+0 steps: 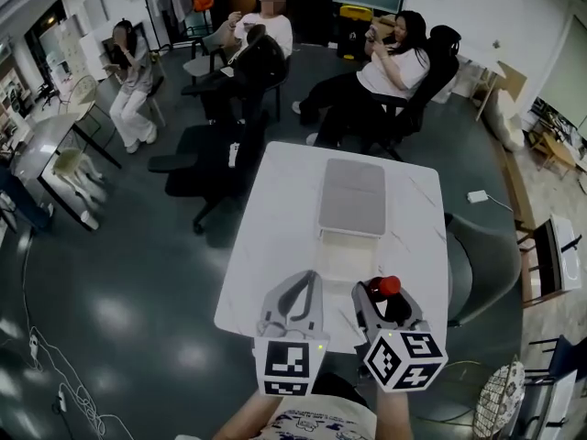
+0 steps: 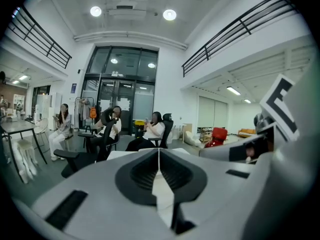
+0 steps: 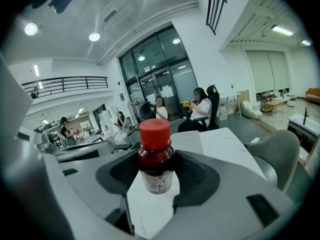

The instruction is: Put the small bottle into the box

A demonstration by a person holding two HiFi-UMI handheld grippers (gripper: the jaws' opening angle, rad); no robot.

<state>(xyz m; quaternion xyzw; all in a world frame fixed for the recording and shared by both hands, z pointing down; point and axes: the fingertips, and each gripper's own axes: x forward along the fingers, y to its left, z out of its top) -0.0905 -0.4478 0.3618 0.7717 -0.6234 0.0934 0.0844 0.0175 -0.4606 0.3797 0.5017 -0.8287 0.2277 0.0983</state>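
A small bottle (image 1: 386,288) with a red cap and dark red contents stands upright between the jaws of my right gripper (image 1: 387,302), which is shut on it. In the right gripper view the bottle (image 3: 156,160) fills the middle, held at its lower body by the gripper (image 3: 156,180). The white box (image 1: 346,256) lies open on the white table (image 1: 275,246), its grey lid (image 1: 353,196) folded back on the far side. The bottle hangs over the table's near edge, just short of the box. My left gripper (image 1: 299,297) is beside it, its jaws shut (image 2: 159,156) on nothing.
A grey chair (image 1: 483,266) stands close to the table's right side and a black office chair (image 1: 209,159) at its far left corner. Several people sit on chairs beyond the table (image 1: 385,71). A white table (image 1: 37,149) is far left.
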